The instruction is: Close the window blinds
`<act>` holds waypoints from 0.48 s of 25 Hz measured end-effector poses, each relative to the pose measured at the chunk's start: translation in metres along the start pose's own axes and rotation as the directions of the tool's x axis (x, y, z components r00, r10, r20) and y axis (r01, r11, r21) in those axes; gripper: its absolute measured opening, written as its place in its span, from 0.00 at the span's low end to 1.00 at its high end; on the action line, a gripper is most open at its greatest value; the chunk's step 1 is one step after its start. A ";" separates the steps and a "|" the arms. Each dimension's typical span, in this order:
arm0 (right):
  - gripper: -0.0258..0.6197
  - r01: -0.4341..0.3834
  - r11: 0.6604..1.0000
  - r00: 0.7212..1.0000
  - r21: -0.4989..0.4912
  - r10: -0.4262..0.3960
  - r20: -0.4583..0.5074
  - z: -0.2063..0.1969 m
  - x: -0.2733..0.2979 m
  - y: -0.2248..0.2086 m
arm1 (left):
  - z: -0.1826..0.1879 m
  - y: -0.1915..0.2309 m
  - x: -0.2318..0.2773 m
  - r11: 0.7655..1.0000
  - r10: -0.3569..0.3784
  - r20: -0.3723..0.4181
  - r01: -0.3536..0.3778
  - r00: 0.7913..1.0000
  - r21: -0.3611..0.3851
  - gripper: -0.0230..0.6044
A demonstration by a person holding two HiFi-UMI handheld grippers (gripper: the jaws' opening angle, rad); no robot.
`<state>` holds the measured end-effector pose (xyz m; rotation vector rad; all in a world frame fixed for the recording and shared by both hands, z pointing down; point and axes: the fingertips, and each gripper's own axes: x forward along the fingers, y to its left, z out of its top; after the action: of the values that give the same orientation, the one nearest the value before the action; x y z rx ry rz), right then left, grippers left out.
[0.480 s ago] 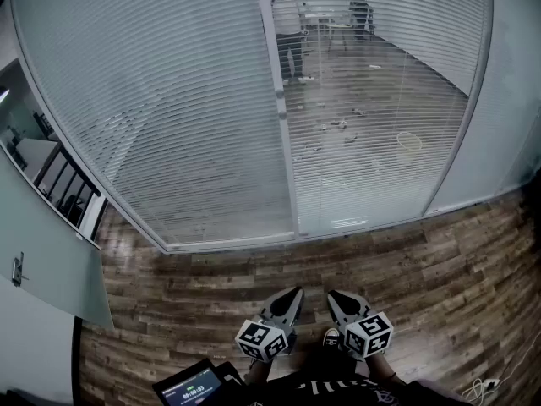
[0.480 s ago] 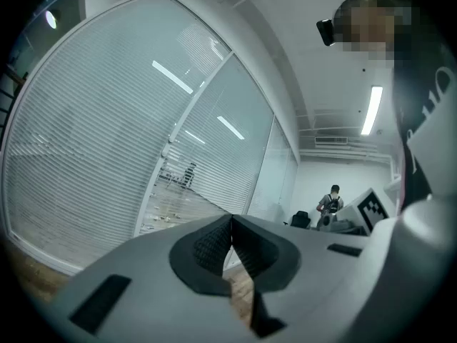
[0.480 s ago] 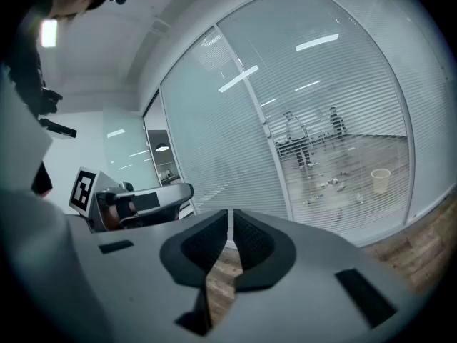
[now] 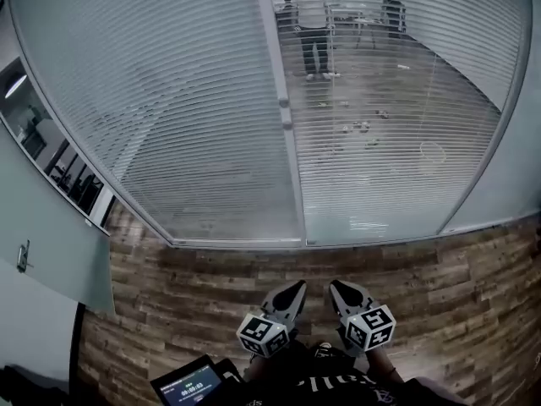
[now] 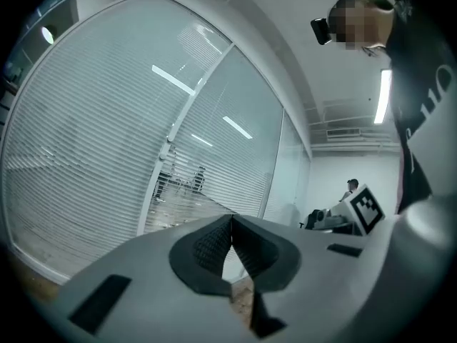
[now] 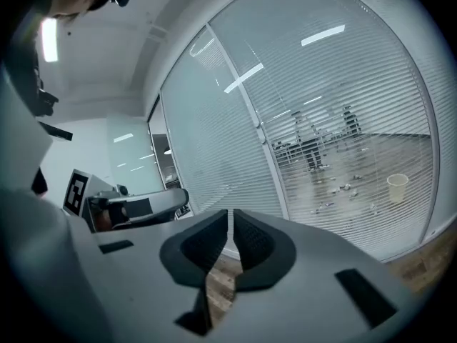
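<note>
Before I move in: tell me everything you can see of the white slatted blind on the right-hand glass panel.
The white horizontal-slat blind covers the right glass panel down to the floor, right of the grey upright post. Its thin slats are tilted open: a room with standing people shows through the gaps, while the left blind looks nearly opaque. It hangs straight and even. Nothing touches it; the left gripper and right gripper, both shut, are back over the wooden floor.

Looks steeply down from head height: window blinds at 12 o'clock, left gripper and right gripper at 6 o'clock. Looks roughly level from each gripper along its jaws, well back from blinds. Shares blinds and middle frame post across all three.
</note>
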<state>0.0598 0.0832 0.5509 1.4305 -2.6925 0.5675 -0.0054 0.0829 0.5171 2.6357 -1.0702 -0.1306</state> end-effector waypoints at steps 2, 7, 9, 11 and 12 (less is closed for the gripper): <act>0.10 -0.010 1.000 1.000 -0.005 0.010 0.000 0.006 0.011 -0.010 | 0.004 0.010 0.013 1.000 0.015 -0.004 -0.015 1.000 0.006 0.05; 0.10 -0.004 1.000 1.000 0.016 0.004 -0.025 0.009 0.039 -0.042 | 0.013 0.039 0.047 0.999 0.045 -0.019 -0.045 0.999 0.029 0.05; 0.10 0.001 1.000 1.000 0.029 0.000 -0.029 0.009 0.049 -0.055 | 0.011 0.058 0.061 0.996 0.077 -0.038 -0.076 0.996 0.044 0.04; 0.10 0.018 0.999 0.999 0.035 -0.017 -0.035 0.010 0.060 -0.069 | 0.012 0.081 0.076 0.993 0.105 -0.043 -0.102 0.994 0.051 0.04; 0.10 0.028 0.999 0.999 0.038 -0.027 -0.040 0.012 0.067 -0.076 | 0.015 0.094 0.084 0.992 0.114 -0.035 -0.113 0.993 0.050 0.04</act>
<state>0.0845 -0.0130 0.5767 1.4472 -2.6411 0.6424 -0.0104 -0.0431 0.5331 2.6004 -1.2216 -0.0307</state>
